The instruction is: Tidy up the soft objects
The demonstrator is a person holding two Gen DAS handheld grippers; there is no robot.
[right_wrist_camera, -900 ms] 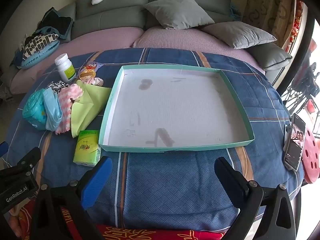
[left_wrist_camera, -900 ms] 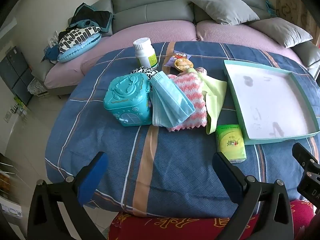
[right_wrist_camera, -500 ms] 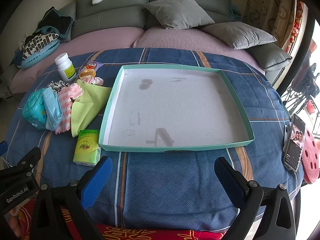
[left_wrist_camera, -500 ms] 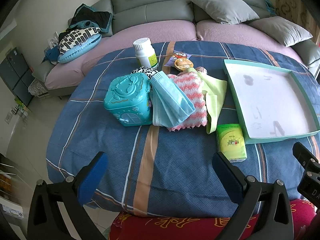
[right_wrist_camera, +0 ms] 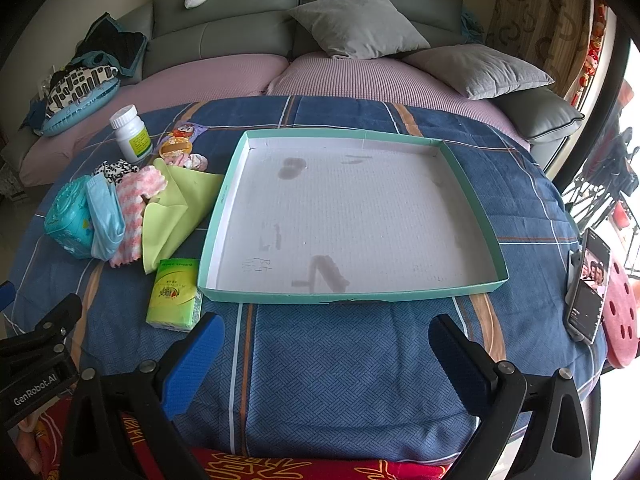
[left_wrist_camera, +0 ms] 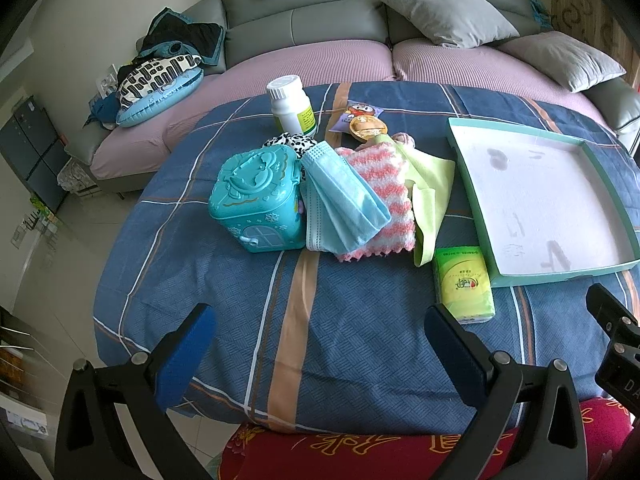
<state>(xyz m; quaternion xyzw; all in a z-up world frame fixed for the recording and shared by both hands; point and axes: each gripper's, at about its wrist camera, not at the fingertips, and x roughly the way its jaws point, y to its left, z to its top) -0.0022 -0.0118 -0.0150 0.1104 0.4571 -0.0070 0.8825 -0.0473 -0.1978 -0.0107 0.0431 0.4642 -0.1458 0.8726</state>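
Observation:
A pile of soft things lies on the blue plaid cloth: a light blue face mask, a pink and white fluffy cloth, a yellow-green cloth, a black-and-white spotted item. A green tissue pack lies by the empty teal-rimmed tray. My left gripper is open and empty, near the table's front edge before the pile. My right gripper is open and empty before the tray.
A teal plastic box touches the mask. A white pill bottle and snack packets lie behind the pile. A phone stands at the table's right edge. A sofa with grey cushions is behind.
Both grippers stay open and almost still. The left view has shifted very slightly; nothing on the table has moved.

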